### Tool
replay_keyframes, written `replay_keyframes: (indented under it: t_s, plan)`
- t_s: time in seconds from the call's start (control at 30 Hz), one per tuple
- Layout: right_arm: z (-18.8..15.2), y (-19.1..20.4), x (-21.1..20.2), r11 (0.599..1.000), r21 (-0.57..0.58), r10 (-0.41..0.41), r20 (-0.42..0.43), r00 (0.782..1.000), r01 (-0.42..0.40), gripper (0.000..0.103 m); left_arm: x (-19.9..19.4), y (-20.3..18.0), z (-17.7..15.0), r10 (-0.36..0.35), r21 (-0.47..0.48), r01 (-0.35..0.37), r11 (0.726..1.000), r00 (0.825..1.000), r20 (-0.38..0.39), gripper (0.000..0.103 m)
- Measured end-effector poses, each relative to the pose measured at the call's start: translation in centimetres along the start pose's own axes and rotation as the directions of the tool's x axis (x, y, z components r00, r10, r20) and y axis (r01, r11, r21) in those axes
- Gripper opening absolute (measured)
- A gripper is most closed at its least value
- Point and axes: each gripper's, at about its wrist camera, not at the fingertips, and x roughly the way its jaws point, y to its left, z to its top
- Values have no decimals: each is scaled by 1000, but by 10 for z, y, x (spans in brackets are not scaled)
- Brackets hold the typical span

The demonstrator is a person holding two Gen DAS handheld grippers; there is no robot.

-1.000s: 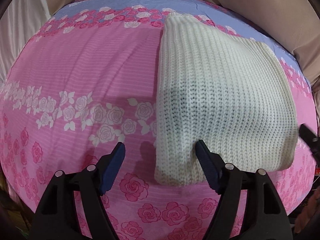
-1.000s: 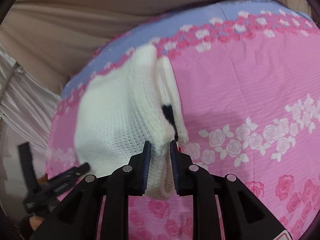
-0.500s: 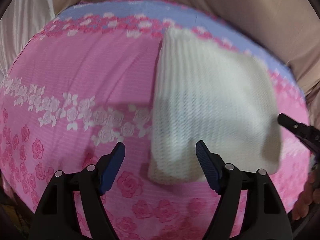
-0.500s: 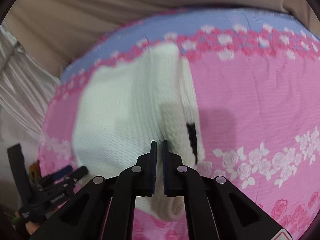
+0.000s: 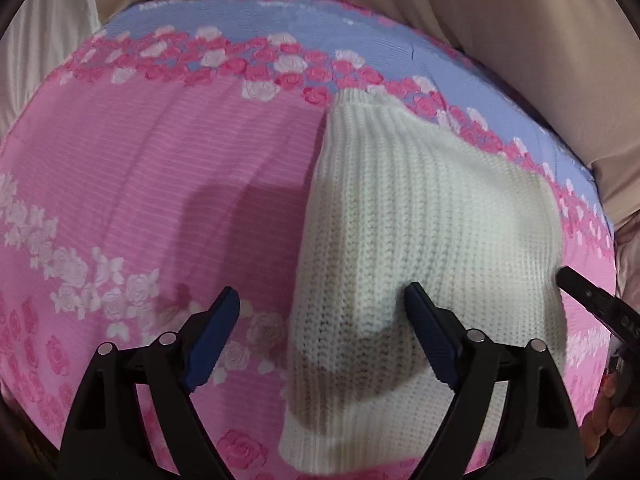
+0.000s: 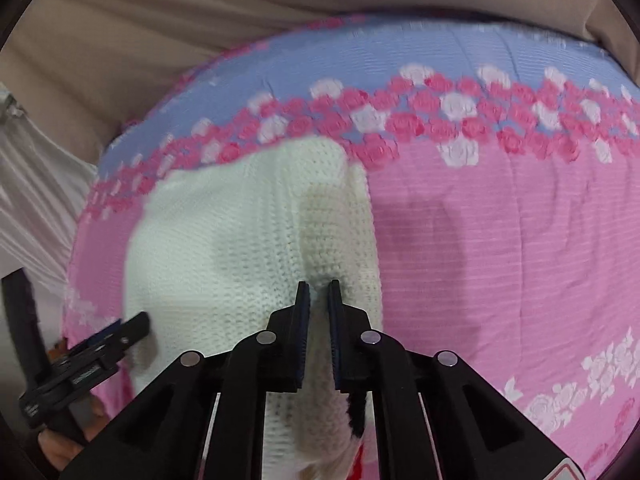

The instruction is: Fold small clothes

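The white knit sweater [image 5: 420,240] lies folded on the bed's pink rose-print bedspread [image 5: 160,184]. Nearest, the left gripper [image 5: 320,320] has just spread its jaws wider, empty, over the near hem. The right gripper [image 6: 318,300], jaws nearly together, pinches the sweater's edge after sliding along it, so another fold seems underway.

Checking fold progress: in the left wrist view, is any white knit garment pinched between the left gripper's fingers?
No. The left gripper stands wide open above the white knit garment.
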Motion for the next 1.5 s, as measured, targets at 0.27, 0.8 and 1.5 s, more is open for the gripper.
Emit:
replay_keyframes:
  t_s: [0.27,0.8,1.5]
  plan:
    - [-99,-1,-8,999,-53,-5,-65,998,2,0,7,-1,-64,95,74,-90,993,994,-63,81]
    - [-68,9,2,973,-172,-153,11,988,153,0,6,8,-78,162,78,-159,984,987,-25,83]
    - [-118,10,-44,997,-36,-74,23,997,75,5,-33,0,-101,194,96,-197,976,980,43,83]
